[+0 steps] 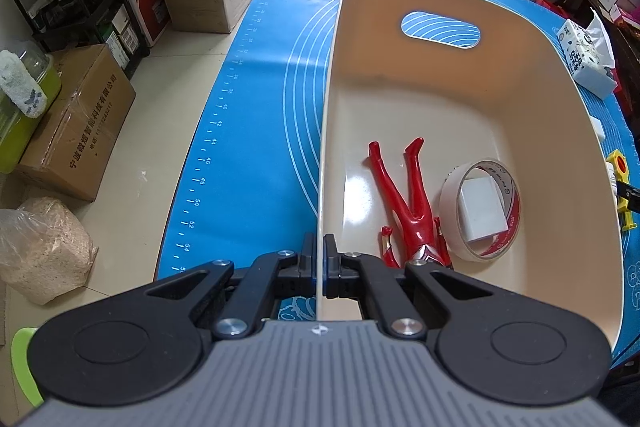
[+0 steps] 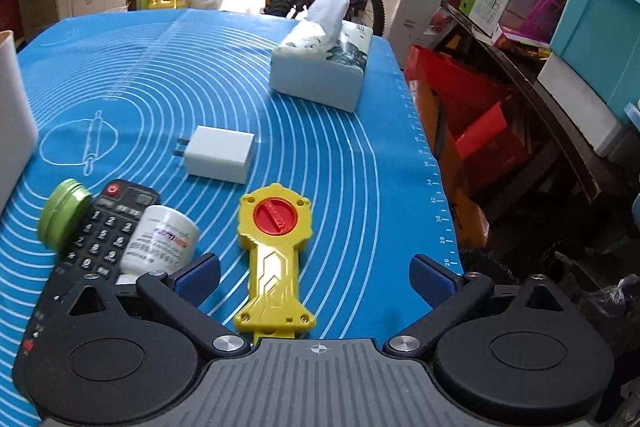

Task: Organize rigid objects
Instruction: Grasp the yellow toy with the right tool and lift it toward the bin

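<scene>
Clamped on the near rim of one cream basket (image 1: 532, 131), the left gripper (image 1: 319, 251) is seen with its fingers pressed together on the wall. Inside the basket, three items are counted: one red figure (image 1: 404, 203), one tape roll (image 1: 480, 209), and one white block (image 1: 482, 207) lying within the roll. The basket is set on one blue mat (image 1: 248, 131).

From the right wrist view, the right gripper (image 2: 314, 277) is held with fingers wide apart, one yellow toy (image 2: 274, 255) lying between them, untouched. On the mat are also counted one charger (image 2: 220, 155), one remote (image 2: 102, 227), one green tin (image 2: 64, 215), one white jar (image 2: 160, 241) and one tissue box (image 2: 320, 67).
</scene>
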Demonstrator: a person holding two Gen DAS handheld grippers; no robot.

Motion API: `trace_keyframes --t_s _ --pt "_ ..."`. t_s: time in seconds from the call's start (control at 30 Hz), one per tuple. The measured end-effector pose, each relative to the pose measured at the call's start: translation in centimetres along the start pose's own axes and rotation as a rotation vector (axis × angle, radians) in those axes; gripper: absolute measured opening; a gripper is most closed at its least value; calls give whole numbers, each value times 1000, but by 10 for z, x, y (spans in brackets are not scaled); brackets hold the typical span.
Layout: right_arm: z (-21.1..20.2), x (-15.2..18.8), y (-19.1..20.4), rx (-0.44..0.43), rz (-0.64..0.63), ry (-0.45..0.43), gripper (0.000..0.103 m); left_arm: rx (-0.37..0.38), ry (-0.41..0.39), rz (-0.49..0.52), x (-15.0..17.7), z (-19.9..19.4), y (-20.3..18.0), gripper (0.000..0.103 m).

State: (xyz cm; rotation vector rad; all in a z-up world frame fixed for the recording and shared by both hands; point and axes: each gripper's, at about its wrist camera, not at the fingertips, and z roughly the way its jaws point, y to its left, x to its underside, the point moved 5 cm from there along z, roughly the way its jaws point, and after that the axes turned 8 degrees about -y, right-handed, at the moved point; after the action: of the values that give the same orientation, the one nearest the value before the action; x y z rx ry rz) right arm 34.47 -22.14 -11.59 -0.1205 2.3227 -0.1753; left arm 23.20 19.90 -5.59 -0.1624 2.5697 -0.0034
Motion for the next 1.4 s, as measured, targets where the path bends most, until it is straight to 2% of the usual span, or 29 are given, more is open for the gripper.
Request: trace_keyframes --t_s 0.07,0.3,0.37,0.4,0.43,0.63,0.8,0.97,1.17,1.27,1.4 --pt "6 0 1 -3 4 11 87 -2 0 3 0 0 -1 3" --pt "11 1 9 -36 25 6 70 -6 0 7 0 1 -1 3" --pt "9 0 13 -72 26 7 51 -7 0 7 0 1 -1 3" --pt "8 0 17 -79 22 8 48 -6 0 6 0 1 -1 3" --pt "7 0 20 -67 10 7 37 -6 0 6 0 1 -1 3" --pt "-6 3 23 -42 24 -16 35 -5 0 5 0 1 -2 3" --pt "-33 -2 18 5 5 -61 35 -5 0 5 0 1 -1 3" --pt "-71 -21 17 5 26 -134 35 -5 0 5 0 1 -1 3" --pt "-115 -49 38 -59 73 -242 35 -5 0 4 1 1 -1 3" --pt "-137 -60 60 -121 82 -300 35 -7 -1 6 1 1 -1 3" --pt "-151 -74 99 -221 57 -328 35 -3 -1 2 1 1 -1 3"
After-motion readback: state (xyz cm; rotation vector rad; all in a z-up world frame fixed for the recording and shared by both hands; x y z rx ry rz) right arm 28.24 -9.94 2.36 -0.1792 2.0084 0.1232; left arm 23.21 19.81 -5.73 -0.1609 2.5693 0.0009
